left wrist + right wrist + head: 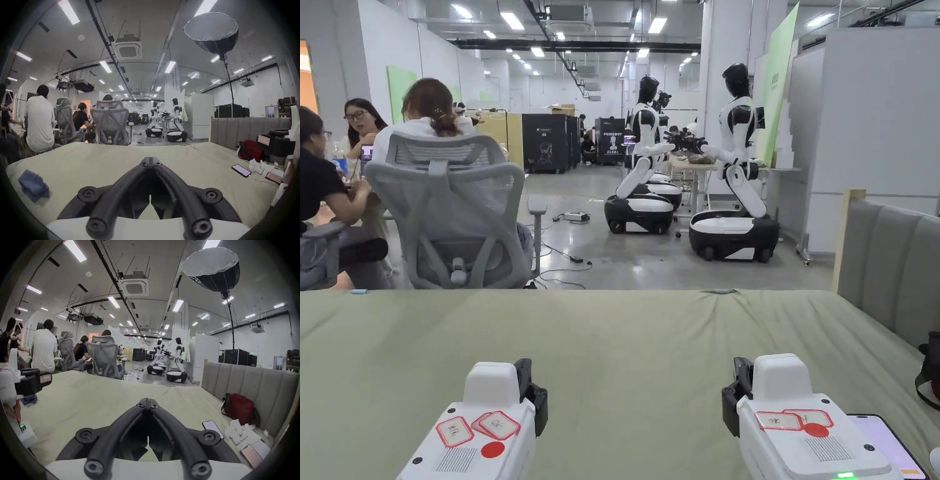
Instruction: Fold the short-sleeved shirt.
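Shirt (33, 185): blue, bunched in a heap near the left edge of the green-covered bed (97, 164), well clear of both tools. Left gripper (151, 160) has jaws closed tip to tip on nothing, hovering over the bed's near middle; right gripper (148, 400) likewise closed and empty, beside it toward the right edge. Further out: a lit phone (213, 429) just right of the right gripper, white wads (237, 431) and a red bag (238, 408) against the grey padded headboard (253, 379) along the right edge.
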Tool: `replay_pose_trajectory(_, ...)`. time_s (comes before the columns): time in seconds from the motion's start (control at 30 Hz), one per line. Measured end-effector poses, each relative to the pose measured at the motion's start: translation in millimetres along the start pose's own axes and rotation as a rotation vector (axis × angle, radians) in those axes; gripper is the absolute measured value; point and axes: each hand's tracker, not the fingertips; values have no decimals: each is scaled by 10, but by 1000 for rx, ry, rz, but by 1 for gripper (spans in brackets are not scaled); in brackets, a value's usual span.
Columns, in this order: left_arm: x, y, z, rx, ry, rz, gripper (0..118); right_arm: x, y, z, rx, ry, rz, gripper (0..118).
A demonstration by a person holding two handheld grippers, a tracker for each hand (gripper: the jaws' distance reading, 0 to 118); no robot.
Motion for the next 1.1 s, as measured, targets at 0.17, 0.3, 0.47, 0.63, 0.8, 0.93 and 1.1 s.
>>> replay_pose_trajectory(0.17,29,-116,124,-20,6,-93,0,-32,-48,57,-4,10,14,0)
replay_pose_trajectory(0.3,10,-149,118,-34,3,-17,0,-51,-57,41,-17,38,16,2)
replay_pose_trajectory(0.47,91,-143,77,-39,0,-66,5,-71,-54,1,-14,34,20,15)
replay_pose_trajectory(0.63,119,-133,50,-23,0,-36,5,-22,-53,-10,-21,22,-9,15)
replay_pose_trajectory(0.8,178,-135,29,-26,-26,-47,21,54,-91,-13,-28,17,-22,22)
replay_pose_trajectory(0.93,254,-151,33,57,-25,-50,113,61,-149,-19,59,34,-26,116)
replay_pose_trajectory(1.1,278,-146,-12,12,-40,-68,118,77,-200,-53,-15,22,-19,118)
